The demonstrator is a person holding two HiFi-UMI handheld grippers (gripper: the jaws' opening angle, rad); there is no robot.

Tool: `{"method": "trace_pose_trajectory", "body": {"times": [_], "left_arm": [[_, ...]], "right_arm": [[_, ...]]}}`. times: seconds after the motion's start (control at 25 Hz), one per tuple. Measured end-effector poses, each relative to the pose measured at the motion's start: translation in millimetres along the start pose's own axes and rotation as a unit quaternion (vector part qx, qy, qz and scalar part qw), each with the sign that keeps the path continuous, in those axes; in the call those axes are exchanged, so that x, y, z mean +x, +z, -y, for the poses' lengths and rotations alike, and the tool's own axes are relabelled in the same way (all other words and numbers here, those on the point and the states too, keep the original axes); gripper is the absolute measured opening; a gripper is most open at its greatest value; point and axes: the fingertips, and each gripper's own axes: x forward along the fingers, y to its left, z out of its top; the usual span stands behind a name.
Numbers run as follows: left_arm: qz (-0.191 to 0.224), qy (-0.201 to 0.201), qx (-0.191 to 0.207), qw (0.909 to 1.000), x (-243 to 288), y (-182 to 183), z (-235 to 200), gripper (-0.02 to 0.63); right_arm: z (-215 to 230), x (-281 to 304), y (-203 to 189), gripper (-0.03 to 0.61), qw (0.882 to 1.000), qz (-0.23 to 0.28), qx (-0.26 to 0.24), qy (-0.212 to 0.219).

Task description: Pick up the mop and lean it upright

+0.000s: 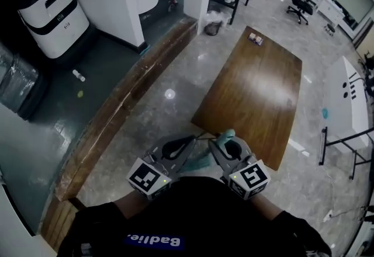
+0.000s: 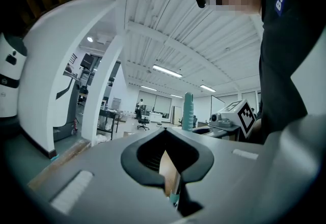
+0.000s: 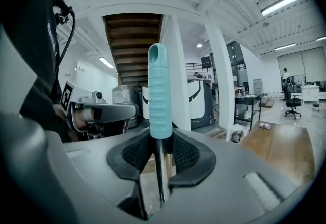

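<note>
Mop [image 3: 158, 88] stood upright by the near end of the table [image 1: 257, 86], its ribbed teal grip rising clear above the right gripper [image 3: 161, 139]. That gripper's fingers pinched the thin dark pole just under the grip, one black pad on each side. The left gripper [image 2: 164, 134] was held level just beside the right one, off the table's near left corner and over the stone floor [image 1: 169, 110]. Its fingers stood a narrow way apart; through the gap showed the table's brown wood and a scrap of teal low down, and I saw nothing gripped there. A small box [image 1: 255, 38] lay at the table's far end
</note>
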Motion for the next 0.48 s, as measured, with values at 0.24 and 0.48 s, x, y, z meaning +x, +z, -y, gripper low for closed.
{"method": "trace_pose_trajectory", "body": {"times": [0.24, 0.48], "left_arm": [[0.026, 0.050, 0.002, 0.9984, -46, 14, -47, 0.020], [0.035, 0.101, 0.026, 0.9939, -109, 30, -106, 0.020]], "right_arm": [[-39, 53, 21, 0.103, 0.998, -0.010, -0.028, 0.060], [-80, 112, 41, 0.101, 0.993, -0.013, -0.069, 0.100]]}}
